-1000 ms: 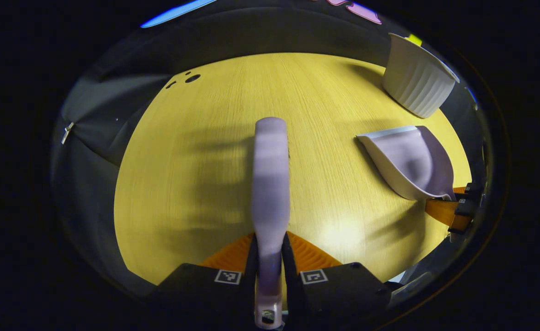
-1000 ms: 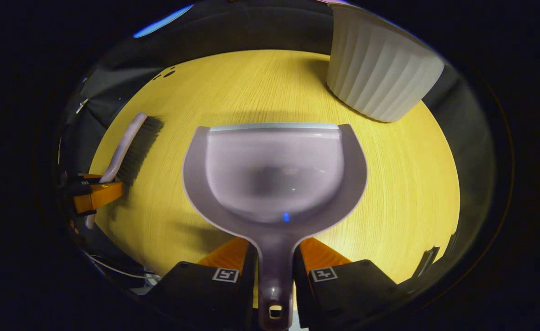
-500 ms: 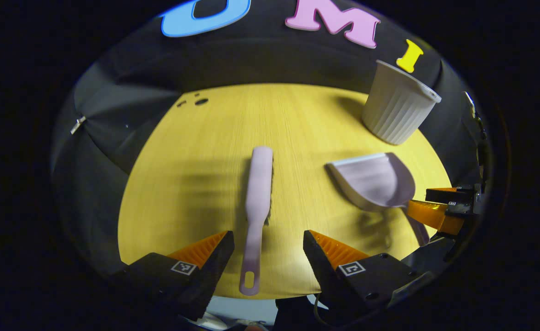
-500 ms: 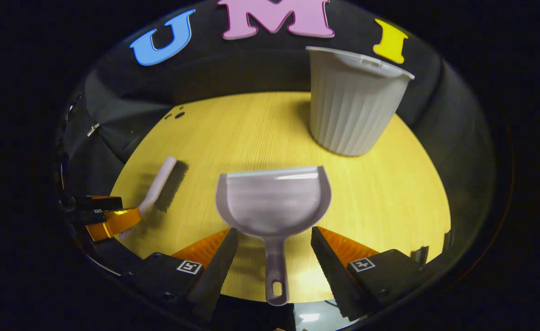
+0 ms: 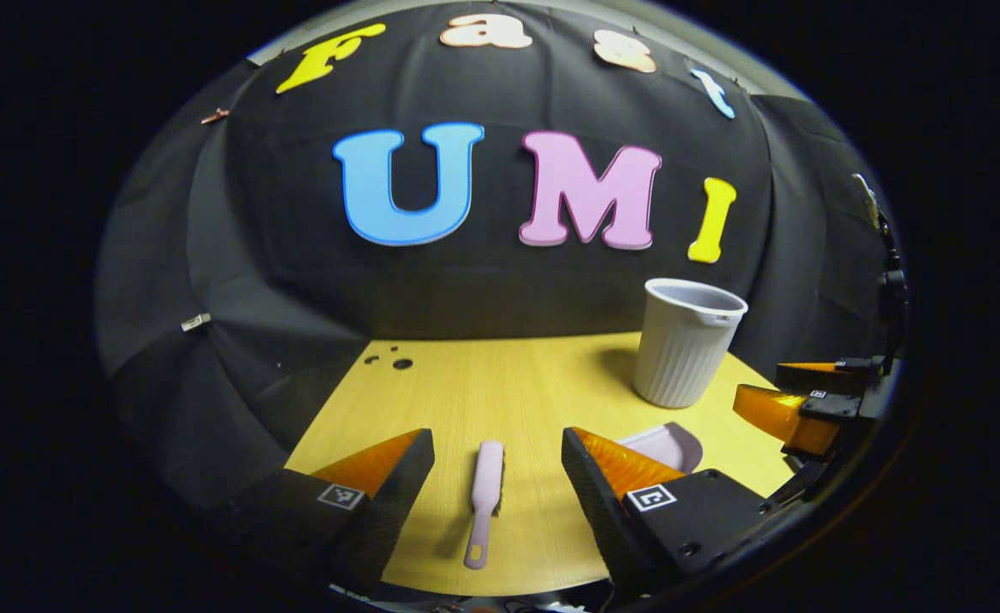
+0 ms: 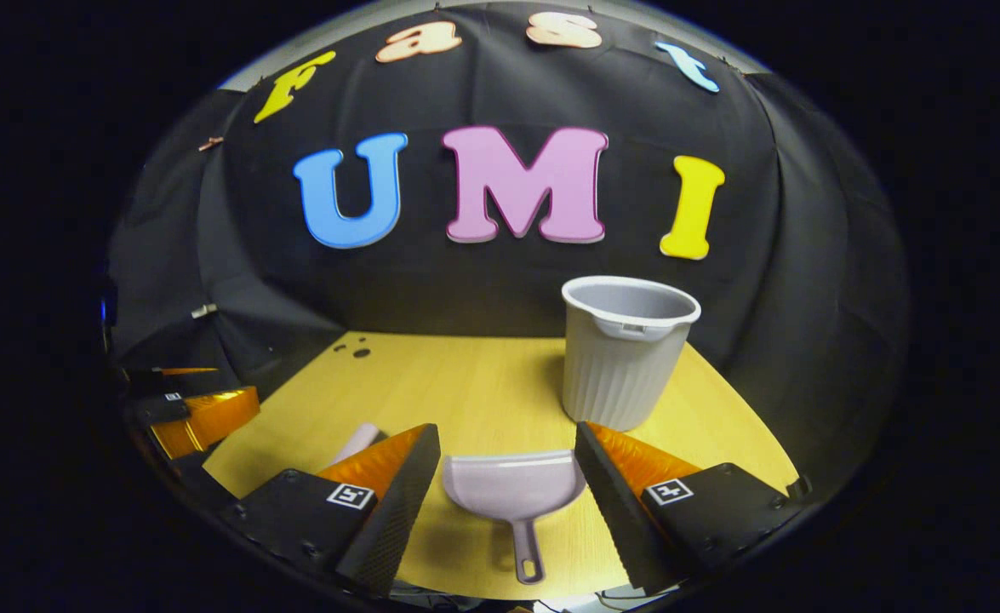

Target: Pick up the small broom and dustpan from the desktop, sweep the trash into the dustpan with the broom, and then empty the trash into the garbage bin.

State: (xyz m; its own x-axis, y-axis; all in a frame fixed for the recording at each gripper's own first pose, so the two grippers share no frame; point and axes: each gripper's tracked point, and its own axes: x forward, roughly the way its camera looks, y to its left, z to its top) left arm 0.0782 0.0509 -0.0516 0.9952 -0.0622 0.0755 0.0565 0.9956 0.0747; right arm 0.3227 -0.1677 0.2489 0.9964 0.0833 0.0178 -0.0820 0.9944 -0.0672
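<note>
1. In the left gripper view, three small dark spots [image 5: 393, 358] lie at the far left part of the yellow wooden desk [image 5: 508, 383], close to the black cloth wall [image 5: 295, 281].
2. The left gripper [image 5: 498, 460] hangs above the near edge of the desk. Its jaws stand wide apart and hold nothing.
3. Between these jaws, lower down on the desk, lies the small pale lilac plastic broom [image 5: 482, 498]. Its handle with a hanging hole points toward the camera, and its dark bristles show along its right side.
4. Just to the right, the pale lilac plastic dustpan [image 5: 670, 443] lies on the desk, partly hidden behind the right finger of the left gripper.
5. Farther back and to the right stands the light grey ribbed plastic garbage bin [image 5: 685, 345], upright on the desk near the wall. I cannot see what is inside it.
6. At the right edge of this view the right gripper [image 5: 793, 393] shows, with its fingers apart.
7. In the right gripper view, the left gripper appears at the left edge, and the right gripper has its jaws wide apart above the dustpan, not touching it. The dustpan handle points toward the camera, and the bin stands beyond it, to the right.
</note>
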